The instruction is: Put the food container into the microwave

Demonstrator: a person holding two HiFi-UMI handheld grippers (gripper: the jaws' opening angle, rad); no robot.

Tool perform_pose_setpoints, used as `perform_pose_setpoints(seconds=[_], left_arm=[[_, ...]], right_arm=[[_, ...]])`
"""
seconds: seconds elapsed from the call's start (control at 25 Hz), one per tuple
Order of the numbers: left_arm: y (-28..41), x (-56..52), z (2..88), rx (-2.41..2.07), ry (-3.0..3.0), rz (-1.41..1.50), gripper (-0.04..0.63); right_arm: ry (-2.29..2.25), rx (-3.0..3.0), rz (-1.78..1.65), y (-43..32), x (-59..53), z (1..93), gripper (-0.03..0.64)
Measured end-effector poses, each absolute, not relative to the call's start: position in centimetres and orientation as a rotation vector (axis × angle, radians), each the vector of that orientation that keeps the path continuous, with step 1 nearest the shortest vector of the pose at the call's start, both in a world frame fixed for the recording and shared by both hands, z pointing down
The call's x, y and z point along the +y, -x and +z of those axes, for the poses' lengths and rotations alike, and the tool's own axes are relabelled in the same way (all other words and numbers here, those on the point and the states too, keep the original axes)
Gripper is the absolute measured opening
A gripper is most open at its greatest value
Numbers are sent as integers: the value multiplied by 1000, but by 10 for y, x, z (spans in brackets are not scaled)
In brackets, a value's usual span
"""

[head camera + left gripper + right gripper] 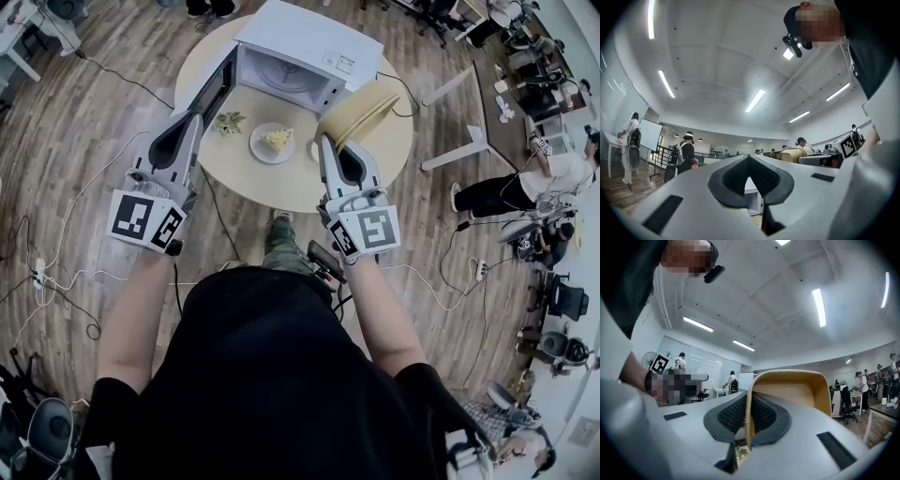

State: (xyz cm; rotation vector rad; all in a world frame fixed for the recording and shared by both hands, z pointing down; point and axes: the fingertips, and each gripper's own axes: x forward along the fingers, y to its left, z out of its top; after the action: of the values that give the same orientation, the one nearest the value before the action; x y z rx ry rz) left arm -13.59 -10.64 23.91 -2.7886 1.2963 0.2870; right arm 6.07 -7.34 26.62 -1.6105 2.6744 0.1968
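A white microwave (302, 49) stands at the back of a round table (281, 187), its door (214, 89) swung open to the left. In front of it sits a white food container (272, 142) holding yellow food, uncovered. My right gripper (325, 141) is shut on the rim of a tan, bowl-shaped lid (361, 114), held tilted above the table's right side; in the right gripper view the lid (797, 392) fills the space past the gripper (747, 404). My left gripper (194, 118) hovers near the door, shut and empty; past this gripper (749, 161) I glimpse the microwave (752, 199).
A small green leafy item (230, 122) lies left of the food container. Cables (66, 272) trail over the wood floor. A white desk frame (469, 141) and a person (506, 192) are at the right. Office chairs stand at the far right.
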Motion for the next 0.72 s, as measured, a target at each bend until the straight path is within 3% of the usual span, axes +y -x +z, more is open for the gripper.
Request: perform_pose_setpoints(seconds=[0.72], left_arm=[[123, -182, 253, 1397, 2756, 275, 18]], right_arm=[[1403, 2847, 309, -42, -182, 259, 25]])
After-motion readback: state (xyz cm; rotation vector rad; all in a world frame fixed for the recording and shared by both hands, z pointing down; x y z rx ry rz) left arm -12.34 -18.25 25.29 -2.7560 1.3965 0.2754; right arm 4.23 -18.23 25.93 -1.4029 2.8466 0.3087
